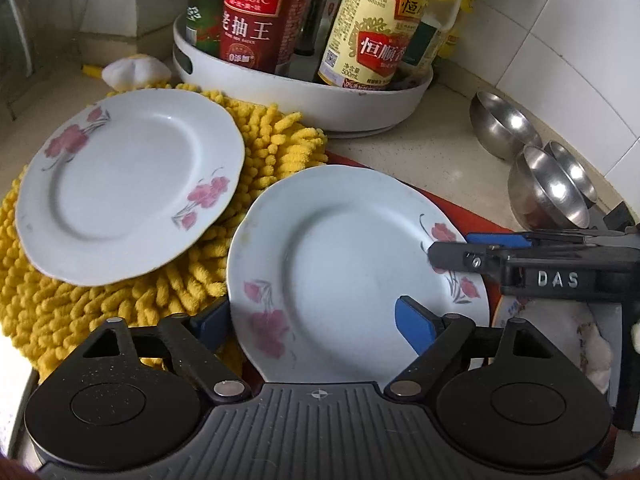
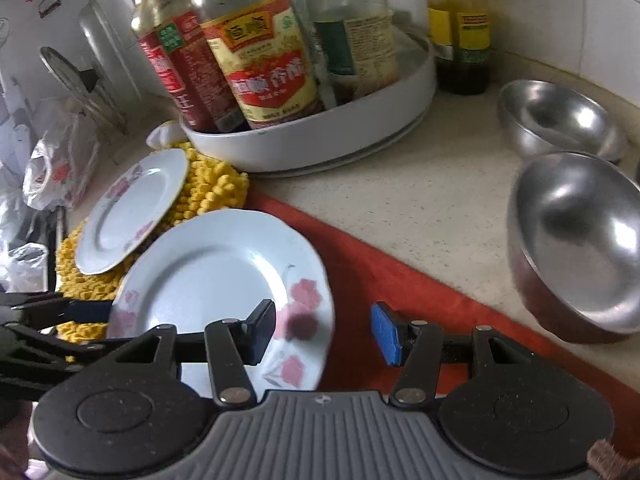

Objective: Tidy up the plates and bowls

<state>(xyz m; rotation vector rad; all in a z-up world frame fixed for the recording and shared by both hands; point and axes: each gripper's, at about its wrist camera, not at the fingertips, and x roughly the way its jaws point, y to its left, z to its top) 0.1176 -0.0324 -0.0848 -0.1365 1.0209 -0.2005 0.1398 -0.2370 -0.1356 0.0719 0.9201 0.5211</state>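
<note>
Reading labels, we see "CLASSIC" on a red soy sauce bottle (image 1: pixel 252 12) and "DAS" on the right gripper (image 2: pixel 324 334). Both it and the left gripper (image 1: pixel 316 320) are spread around the near plate (image 1: pixel 344 264) on the red mat (image 2: pixel 384 276).

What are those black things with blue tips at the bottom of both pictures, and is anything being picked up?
They are two hand-held grabbers that a person carries, each with a camera looking along its jaws. One picture comes from the left gripper, the other from the right gripper. Both have their jaws open at the rim of the nearer white round plate with pink flowers, and they grip nothing yet. A second flowered white plate lies on a fluffy yellow mat. A flat red mat shows beside the near plate. Shiny steel bowls sit to the right. Behind, a round white tray holds sauce bottles.
</note>
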